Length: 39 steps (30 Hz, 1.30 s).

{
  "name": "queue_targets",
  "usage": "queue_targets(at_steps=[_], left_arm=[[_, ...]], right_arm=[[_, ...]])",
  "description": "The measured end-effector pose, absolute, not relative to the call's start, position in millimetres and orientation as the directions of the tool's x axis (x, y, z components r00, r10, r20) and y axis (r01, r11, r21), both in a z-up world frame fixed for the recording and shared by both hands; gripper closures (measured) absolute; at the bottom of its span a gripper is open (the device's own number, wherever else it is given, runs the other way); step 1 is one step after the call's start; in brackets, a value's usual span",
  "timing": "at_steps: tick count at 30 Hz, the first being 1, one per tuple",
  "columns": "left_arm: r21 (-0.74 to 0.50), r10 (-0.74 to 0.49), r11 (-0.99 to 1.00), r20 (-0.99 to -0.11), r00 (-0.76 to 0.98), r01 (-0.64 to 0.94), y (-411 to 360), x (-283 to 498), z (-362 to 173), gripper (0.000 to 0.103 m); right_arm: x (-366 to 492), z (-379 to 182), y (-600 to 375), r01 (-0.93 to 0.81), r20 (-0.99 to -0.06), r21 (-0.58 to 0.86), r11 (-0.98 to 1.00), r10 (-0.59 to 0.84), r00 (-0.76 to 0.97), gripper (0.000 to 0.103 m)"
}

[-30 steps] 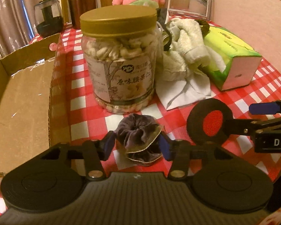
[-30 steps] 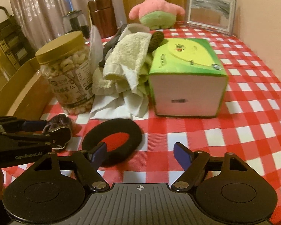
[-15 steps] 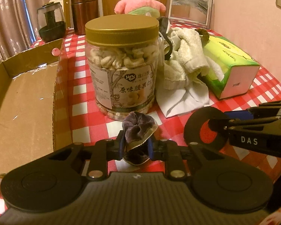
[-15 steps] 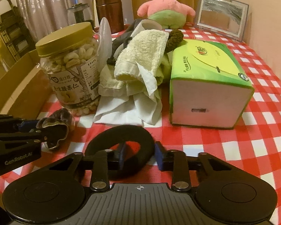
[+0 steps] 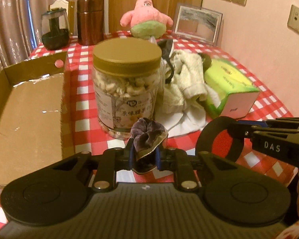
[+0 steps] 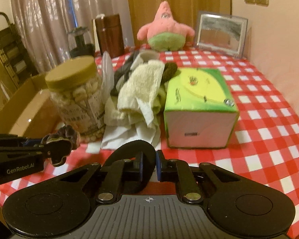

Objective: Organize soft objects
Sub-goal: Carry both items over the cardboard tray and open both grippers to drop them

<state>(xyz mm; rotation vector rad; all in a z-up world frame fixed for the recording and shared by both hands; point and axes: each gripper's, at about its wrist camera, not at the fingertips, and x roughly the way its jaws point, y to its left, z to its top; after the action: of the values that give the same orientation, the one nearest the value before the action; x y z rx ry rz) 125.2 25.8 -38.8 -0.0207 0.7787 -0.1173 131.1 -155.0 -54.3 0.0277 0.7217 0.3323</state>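
While the purple velvet scrunchie [image 5: 146, 137] sits pinched between the blue pads of the left gripper [image 5: 144, 157], just in front of the nut jar [image 5: 126, 91], the right gripper [image 6: 149, 164] is clamped on the rim of a black ring-shaped band [image 6: 132, 149], held right of the jar. Behind the jar lies a heap of pale cloths [image 5: 186, 87]; a cardboard box [image 5: 26, 107] stands to its left.

Jar label [image 5: 127, 107] blurred, unreadable; cardboard box [image 5: 26, 107] cut off left.
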Motion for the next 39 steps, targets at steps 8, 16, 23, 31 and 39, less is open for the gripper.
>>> queue_targets(at_steps=[8,16,23,31,39], left_arm=[[-0.046,-0.078,0.997,-0.657,0.750,0.063,46.0,104.4,6.1,0.085],[-0.039,-0.008,0.999,-0.650,0.760,-0.022,112.4,94.2,42.3,0.085],[0.003,0.073,0.995,-0.671,0.738,-0.095,178.7,92.4,44.7,0.085],[0.007,0.094,0.992,-0.710,0.697,-0.126,217.4,93.5,24.3,0.085],[0.020,0.118,0.989,-0.717,0.687,-0.149,234.3,96.4,11.5,0.062]], right_arm=[[114.7,-12.9,-134.3,-0.330,-0.586,0.168,0.929,0.363,0.724,0.090],[108.1,21.2,-67.6,-0.439,-0.538,0.225,0.870,0.486,0.688,0.090],[121.8,21.2,-1.3,-0.519,-0.547,0.235,0.822,0.553,0.629,0.090],[139.1,-6.2,47.3,-0.556,-0.595,0.224,0.801,0.564,0.572,0.090],[151.5,-28.3,66.7,-0.558,-0.622,0.243,0.794,0.569,0.538,0.090]])
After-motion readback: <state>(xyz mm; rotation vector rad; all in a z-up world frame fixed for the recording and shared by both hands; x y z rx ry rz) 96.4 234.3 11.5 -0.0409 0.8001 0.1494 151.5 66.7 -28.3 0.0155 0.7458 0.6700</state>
